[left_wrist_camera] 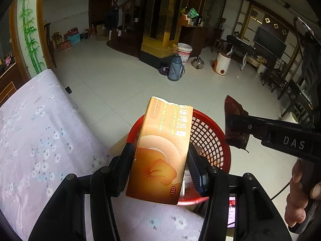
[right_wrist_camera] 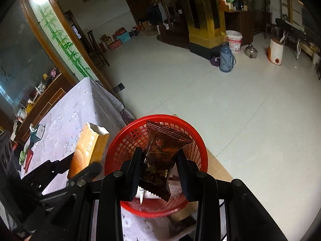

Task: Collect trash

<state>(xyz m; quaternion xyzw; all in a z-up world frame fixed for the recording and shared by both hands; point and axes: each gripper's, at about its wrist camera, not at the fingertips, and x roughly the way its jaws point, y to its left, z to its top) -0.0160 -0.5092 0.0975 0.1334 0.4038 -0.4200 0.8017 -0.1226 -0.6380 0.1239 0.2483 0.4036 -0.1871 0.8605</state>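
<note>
Floral tablecloth (left_wrist_camera: 40, 140) under both tools: left gripper (left_wrist_camera: 160, 164) clamps the orange medicine box (left_wrist_camera: 158, 150) above the red basket (right_wrist_camera: 120, 146), right gripper (right_wrist_camera: 160, 170) pinches a brown wrapper (right_wrist_camera: 160, 156) over its middle, probably both lined up to drop in.

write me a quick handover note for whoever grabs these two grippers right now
Left gripper: shut on the orange box, torn open at its top, held at the near rim of the red basket.
Right gripper: shut on the dark brown wrapper, held over the basket.
Basket: stands at the table's edge beside the flowered cloth; some pale scraps already lie inside.
Done: both pieces picked up and brought to the basket.
Left: open each gripper to drop them in. More small items sit at the far end of the table; whether they are trash is unclear.
</note>
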